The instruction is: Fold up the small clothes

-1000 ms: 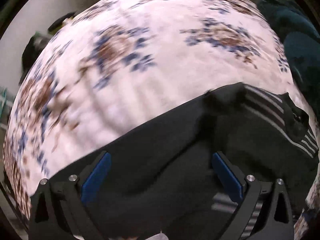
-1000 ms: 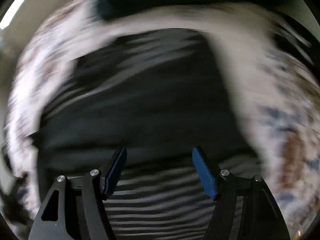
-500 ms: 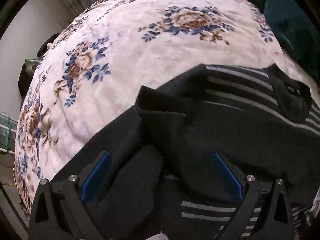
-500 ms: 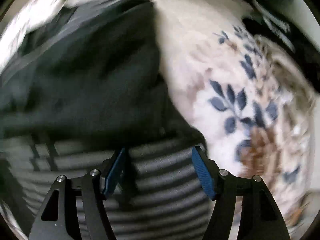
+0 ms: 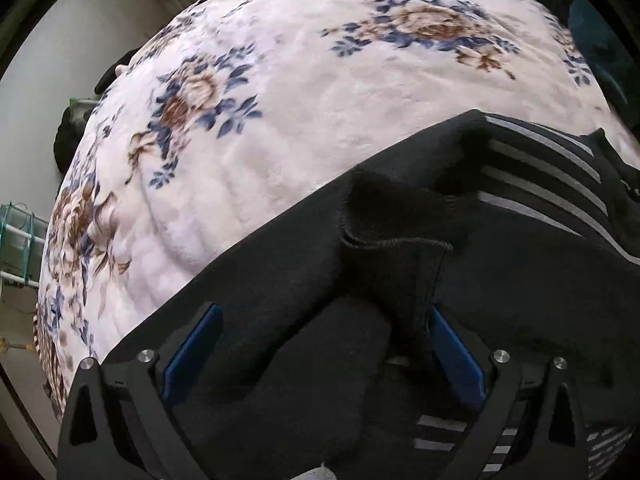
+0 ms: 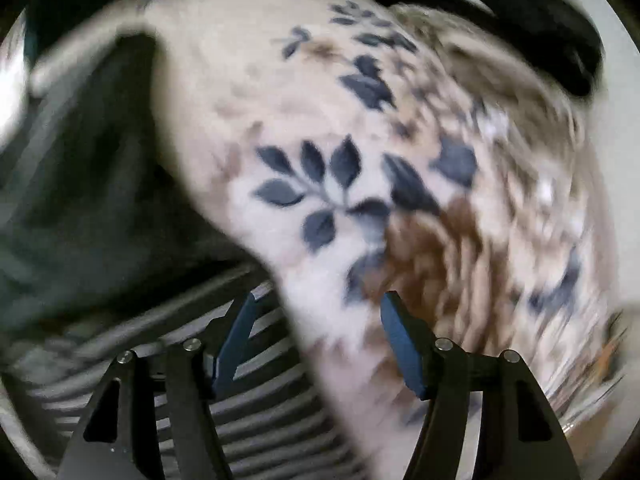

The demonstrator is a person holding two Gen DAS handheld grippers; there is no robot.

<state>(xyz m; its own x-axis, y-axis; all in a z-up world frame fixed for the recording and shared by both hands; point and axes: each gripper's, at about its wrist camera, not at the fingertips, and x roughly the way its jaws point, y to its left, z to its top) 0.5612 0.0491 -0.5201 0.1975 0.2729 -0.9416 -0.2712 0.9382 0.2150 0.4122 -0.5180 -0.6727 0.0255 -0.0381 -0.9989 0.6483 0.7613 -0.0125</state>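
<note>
A black garment with grey stripes lies spread on a floral blanket. In the left wrist view a folded flap with a stitched hem stands up from it. My left gripper hovers open just over the black cloth, its right pad close to that flap. In the blurred right wrist view my right gripper is open and points straight down over the garment's edge. Its left finger is above the striped part and its right finger above the blanket.
A dark teal cloth lies at the blanket's far right. Beyond the blanket's left edge are the floor, a green rack and dark items. In the right wrist view a black striped cloth lies at the top right.
The left gripper sank closer to the black cloth and the hemmed flap now sits nearer its right pad. The right gripper swept sideways from mid-garment to its edge, so the blanket fills its view.
</note>
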